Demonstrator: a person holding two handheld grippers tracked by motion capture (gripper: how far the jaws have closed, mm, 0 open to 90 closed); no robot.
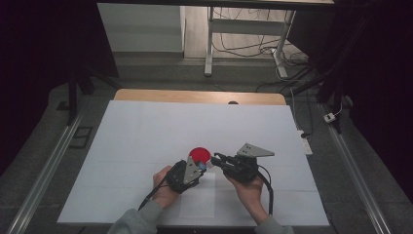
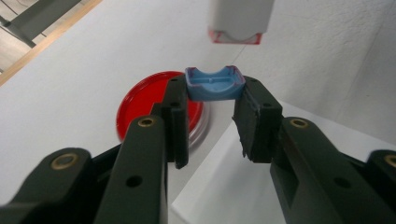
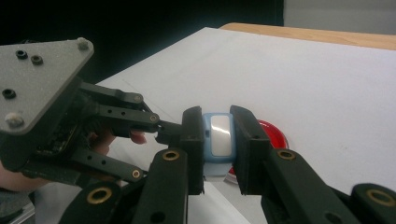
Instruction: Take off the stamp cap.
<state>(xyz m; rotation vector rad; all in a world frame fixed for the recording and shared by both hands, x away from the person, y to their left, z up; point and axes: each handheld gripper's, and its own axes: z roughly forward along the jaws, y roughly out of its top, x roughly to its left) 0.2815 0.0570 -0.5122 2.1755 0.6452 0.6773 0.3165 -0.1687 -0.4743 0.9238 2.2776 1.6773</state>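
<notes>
No readable text, label, brand, number or sign appears on anything in these views.

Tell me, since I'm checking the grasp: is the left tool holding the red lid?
No: the left tool grips a small blue piece between its jaws, while the red lid lies on the table behind them.

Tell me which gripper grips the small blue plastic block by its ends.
The left gripper: its jaws clamp the small blue plastic block endwise; the right gripper squeezes its broad faces.
</notes>
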